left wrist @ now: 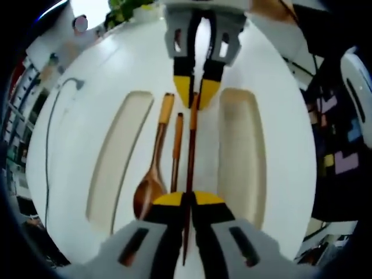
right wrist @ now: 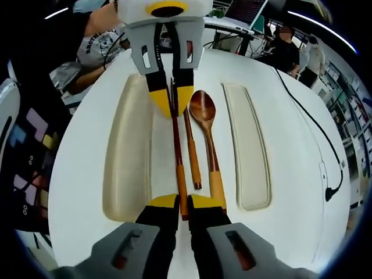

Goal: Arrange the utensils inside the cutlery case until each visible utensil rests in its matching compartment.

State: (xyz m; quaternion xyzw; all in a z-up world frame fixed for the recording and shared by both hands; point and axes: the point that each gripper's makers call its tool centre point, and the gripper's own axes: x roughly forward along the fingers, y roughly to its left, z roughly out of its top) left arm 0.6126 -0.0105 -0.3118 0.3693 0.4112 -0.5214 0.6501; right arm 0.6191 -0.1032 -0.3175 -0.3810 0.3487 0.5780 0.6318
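Glossy dark wooden spoon [right wrist: 203, 110] with a paler orange wooden handle; 2 smooth wooden chopsticks [right wrist: 192, 151]; matt cream case halves [right wrist: 125, 157], seemingly plastic; smooth, slightly shiny white table [right wrist: 290, 221].

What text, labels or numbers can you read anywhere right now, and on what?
Grey T-shirt on the person past the table's far edge, right gripper view: dark print, first line looks like "BROTHERS", the rest too blurred to read.
Cutlery case halves, spoon, chopsticks and both grippers: no markings visible.
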